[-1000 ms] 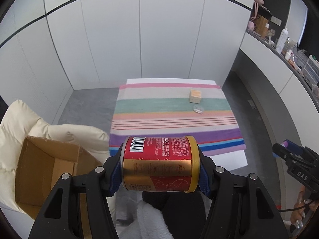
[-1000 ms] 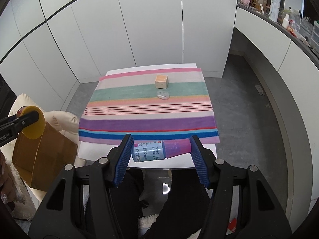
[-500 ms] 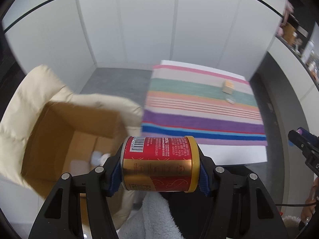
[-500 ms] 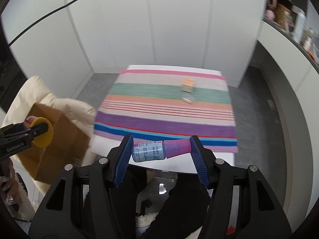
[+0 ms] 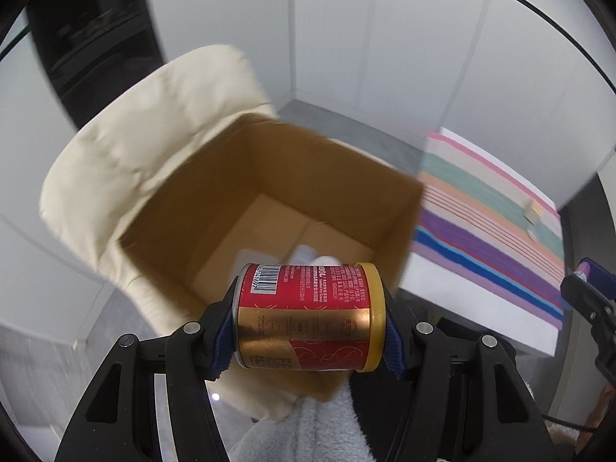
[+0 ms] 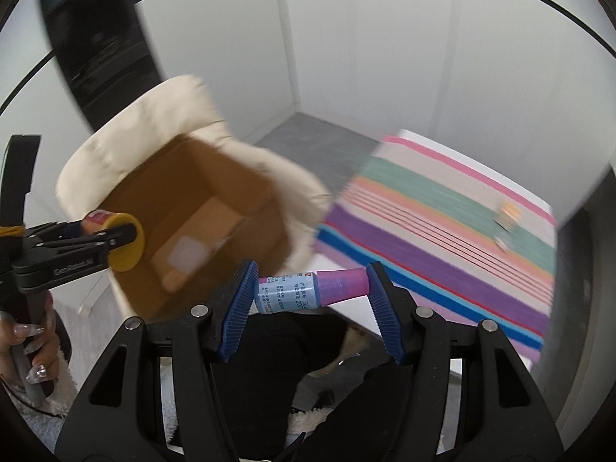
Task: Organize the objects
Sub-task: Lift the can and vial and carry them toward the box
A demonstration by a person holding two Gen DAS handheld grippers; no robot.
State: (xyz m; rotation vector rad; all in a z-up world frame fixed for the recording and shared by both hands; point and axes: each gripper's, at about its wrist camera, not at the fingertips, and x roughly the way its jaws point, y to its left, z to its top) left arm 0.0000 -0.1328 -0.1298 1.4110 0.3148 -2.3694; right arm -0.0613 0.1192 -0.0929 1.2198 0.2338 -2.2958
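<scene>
Left hand-held gripper (image 5: pixel 310 325) is clamped on a red and gold can (image 5: pixel 308 317), lying sideways between the blue pads, barcode end to the left and yellow-rimmed end to the right. That sits at the bottom centre of the left wrist view, right over the near edge of an open cardboard box (image 5: pixel 215 208). The box rests on a cream padded chair (image 5: pixel 127 154), and there are a few pale things down on its floor, too blurry to name.

Right hand-held gripper (image 6: pixel 310 294) is clamped on a small blue bottle with a pink cap (image 6: pixel 308 290), also sideways, cap pointing right. In that view the box is in the left middle, and the other gripper with the can's yellow end pokes in from the left edge.

Off to the right of both views is the surface with a striped cloth (image 6: pixel 442 231), and a small tan block (image 6: pixel 510 211) sits near its far edge.
</scene>
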